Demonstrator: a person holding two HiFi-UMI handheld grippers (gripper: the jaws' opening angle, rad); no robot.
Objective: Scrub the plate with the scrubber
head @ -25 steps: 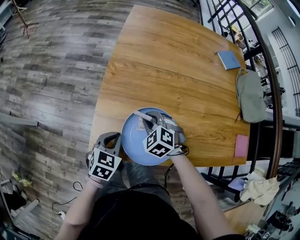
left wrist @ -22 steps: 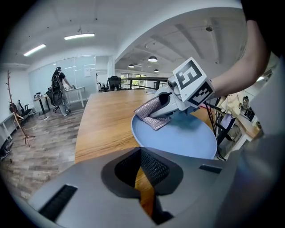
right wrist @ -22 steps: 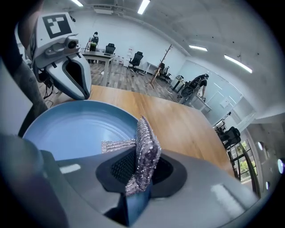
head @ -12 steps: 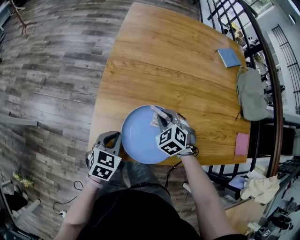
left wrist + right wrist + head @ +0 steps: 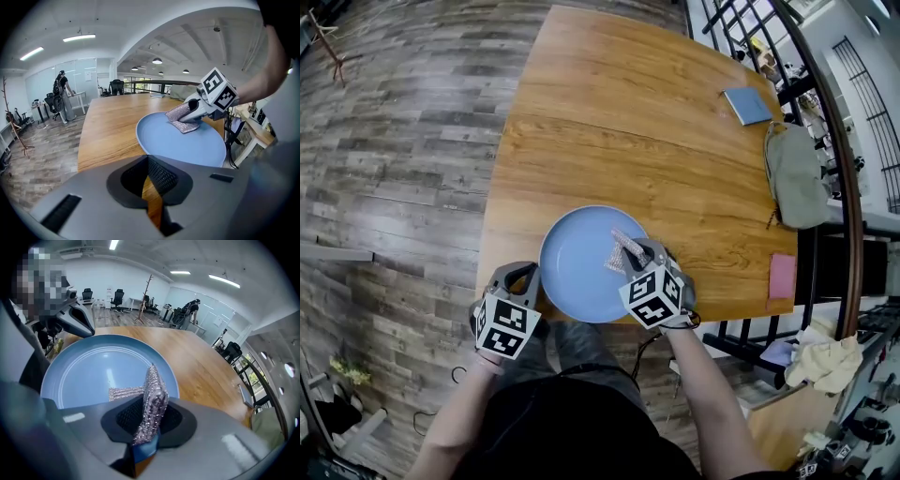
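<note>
A round blue plate (image 5: 577, 267) lies near the front edge of the wooden table (image 5: 609, 122). My right gripper (image 5: 630, 255) is shut on a silver mesh scrubber (image 5: 619, 248), which rests on the plate's right part. In the right gripper view the scrubber (image 5: 152, 399) stands pinched between the jaws above the plate (image 5: 93, 371). My left gripper (image 5: 523, 279) sits just left of the plate's rim, shut, with nothing between its jaws. The left gripper view shows the plate (image 5: 187, 143) ahead, with the scrubber (image 5: 180, 117) on it.
At the table's far right lie a blue square pad (image 5: 746, 105), a grey-green bag (image 5: 794, 176) and a pink pad (image 5: 783, 275). A black railing (image 5: 853, 206) runs behind them. Wooden floor (image 5: 394, 141) lies to the left.
My right gripper has drawn the scrubber from the plate's upper middle over to its right side. The left gripper has stayed by the rim.
</note>
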